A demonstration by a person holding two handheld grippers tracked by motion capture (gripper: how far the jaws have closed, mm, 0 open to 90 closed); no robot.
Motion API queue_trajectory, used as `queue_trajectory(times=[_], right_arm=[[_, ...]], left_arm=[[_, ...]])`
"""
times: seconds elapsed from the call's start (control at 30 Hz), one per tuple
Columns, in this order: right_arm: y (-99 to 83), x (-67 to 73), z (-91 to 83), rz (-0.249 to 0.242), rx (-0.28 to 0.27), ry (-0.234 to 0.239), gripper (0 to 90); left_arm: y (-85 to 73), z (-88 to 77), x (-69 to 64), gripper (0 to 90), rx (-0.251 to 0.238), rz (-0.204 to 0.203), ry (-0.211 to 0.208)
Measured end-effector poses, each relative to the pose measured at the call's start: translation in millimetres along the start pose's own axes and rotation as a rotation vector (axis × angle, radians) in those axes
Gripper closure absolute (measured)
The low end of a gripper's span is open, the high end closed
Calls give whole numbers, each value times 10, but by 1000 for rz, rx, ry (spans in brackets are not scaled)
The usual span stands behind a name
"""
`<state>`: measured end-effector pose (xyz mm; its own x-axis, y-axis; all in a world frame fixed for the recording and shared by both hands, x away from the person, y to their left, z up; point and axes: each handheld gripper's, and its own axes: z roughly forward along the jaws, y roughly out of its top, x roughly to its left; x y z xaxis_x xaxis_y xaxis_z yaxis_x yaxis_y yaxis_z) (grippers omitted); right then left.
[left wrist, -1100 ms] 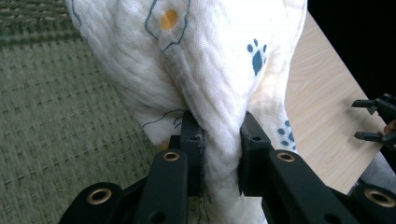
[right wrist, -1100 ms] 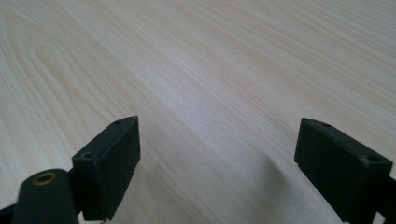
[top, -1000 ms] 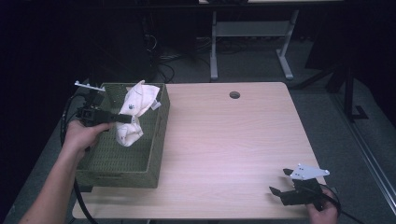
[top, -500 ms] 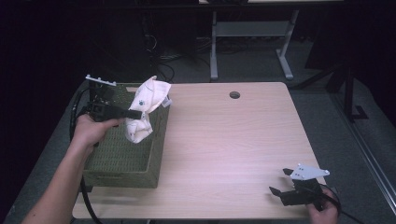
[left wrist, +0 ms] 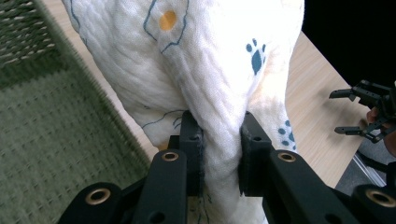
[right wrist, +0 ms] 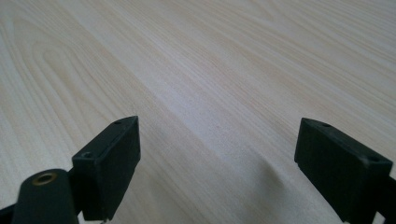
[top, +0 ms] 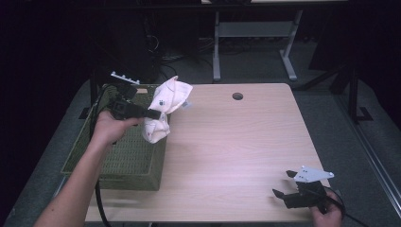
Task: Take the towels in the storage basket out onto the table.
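Observation:
A white cloth (top: 165, 106) with blue paw prints and an orange spot hangs bunched in the air over the right rim of the green woven basket (top: 118, 156). My left gripper (top: 152, 113) is shut on the cloth (left wrist: 201, 84), its two jaws pinching a fold of it (left wrist: 219, 158). Near the table's front right corner my right gripper (top: 283, 184) rests low over the wood with its jaws wide apart and nothing between them (right wrist: 217, 154).
The light wooden table (top: 236, 142) has a round cable hole (top: 237, 96) near its far edge. The basket stands at the table's left side. Beyond the table stand a metal frame (top: 255, 28) and dark floor.
My left gripper has lifted the cloth out of the basket and carried it rightward, over the basket's right rim. The right gripper has not moved.

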<state>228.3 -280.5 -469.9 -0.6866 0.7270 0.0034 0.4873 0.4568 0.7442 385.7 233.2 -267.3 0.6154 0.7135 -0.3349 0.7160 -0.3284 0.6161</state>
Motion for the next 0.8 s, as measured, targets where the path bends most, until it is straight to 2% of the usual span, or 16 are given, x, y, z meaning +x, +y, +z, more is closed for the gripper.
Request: queue_trajectory(times=[0.3,0.4,0.8], right_arm=[[9,-2,-15,-3,-6,-5,140],[8,1,-20,-4,-9,-4,140],[10,-3,-37,-11,-17,-6,140]], left_arm=[[78,237,-151,752,38,33,-25],[111,310,-183,752,68,45,-10],[209,583,-336,752,92,70,-43]])
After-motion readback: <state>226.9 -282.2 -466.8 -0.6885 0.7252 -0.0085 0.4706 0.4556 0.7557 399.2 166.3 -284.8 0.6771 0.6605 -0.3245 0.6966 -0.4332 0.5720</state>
